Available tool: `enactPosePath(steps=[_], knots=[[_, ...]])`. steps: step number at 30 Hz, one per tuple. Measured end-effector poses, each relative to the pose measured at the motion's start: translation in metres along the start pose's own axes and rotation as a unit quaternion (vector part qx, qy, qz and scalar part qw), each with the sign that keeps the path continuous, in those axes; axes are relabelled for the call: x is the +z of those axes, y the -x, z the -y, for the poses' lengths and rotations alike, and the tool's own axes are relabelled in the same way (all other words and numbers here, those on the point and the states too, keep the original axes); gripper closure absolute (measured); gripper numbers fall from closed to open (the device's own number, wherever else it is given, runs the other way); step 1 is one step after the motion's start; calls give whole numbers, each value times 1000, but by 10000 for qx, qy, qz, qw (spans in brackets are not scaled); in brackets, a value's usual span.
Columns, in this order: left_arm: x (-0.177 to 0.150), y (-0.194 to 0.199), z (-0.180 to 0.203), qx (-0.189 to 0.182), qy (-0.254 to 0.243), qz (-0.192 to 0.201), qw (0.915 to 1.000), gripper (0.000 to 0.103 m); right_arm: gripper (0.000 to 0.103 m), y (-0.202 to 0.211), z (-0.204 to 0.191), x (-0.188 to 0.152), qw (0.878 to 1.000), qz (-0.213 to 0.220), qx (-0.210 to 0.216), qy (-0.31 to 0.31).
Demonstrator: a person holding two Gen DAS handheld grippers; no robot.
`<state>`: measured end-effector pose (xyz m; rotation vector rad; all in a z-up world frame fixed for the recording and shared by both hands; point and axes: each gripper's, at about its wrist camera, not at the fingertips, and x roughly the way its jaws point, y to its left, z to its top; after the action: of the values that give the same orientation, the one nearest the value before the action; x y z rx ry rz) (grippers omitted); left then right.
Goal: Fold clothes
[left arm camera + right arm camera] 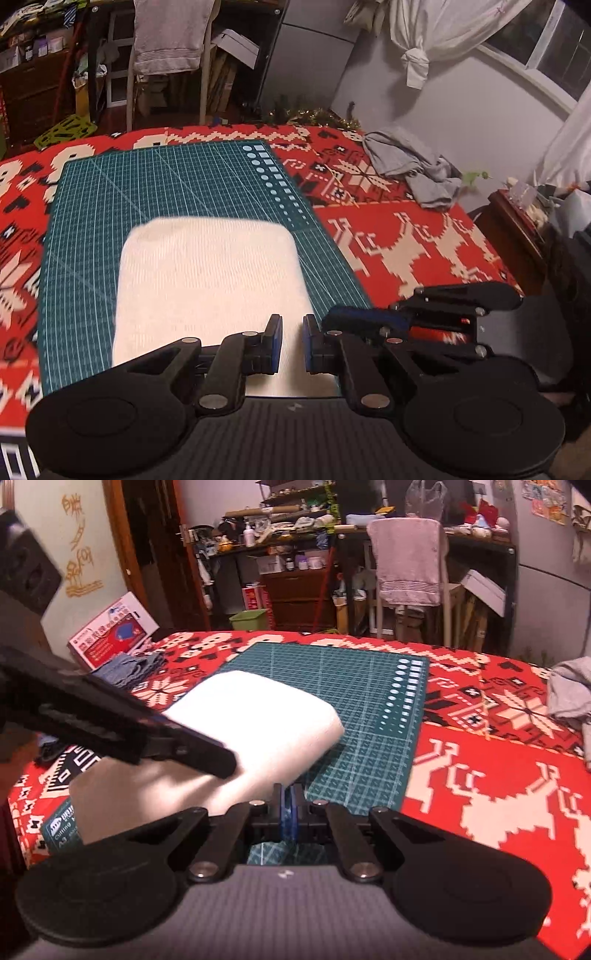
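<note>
A white folded garment lies on the green cutting mat. My left gripper hovers over the garment's near right corner, open by a narrow gap, with only the white cloth below showing between its blue pads. My right gripper is shut, its pads pressed together with nothing visible between them, just past the right edge of the garment and over the mat. In the left wrist view the right gripper sits close beside the left one. The left gripper reaches over the cloth from the left.
A red patterned blanket covers the surface. A crumpled grey garment lies at the far right, also visible as grey cloth. Folded blue-grey clothes and a red-white box sit at the far left. A chair with a towel stands behind.
</note>
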<state>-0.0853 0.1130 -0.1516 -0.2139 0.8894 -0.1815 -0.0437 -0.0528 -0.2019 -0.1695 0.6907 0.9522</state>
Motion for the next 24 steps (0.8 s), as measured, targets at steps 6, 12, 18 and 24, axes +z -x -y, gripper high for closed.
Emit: enactPosePath(steps=[6, 12, 18, 24], knots=[[19, -12, -4, 56, -85, 74, 9999, 93, 99, -20, 9, 15, 9997, -82, -184, 167], [27, -21, -8, 29, -129, 68, 9999, 93, 99, -41, 30, 32, 9994, -2, -346, 100], [33, -23, -16, 41, -71, 101, 9999, 93, 99, -50, 39, 35, 9994, -71, -324, 88], [35, -17, -28, 139, 56, 151, 9998, 93, 99, -37, 24, 22, 9991, -314, -32, 294]])
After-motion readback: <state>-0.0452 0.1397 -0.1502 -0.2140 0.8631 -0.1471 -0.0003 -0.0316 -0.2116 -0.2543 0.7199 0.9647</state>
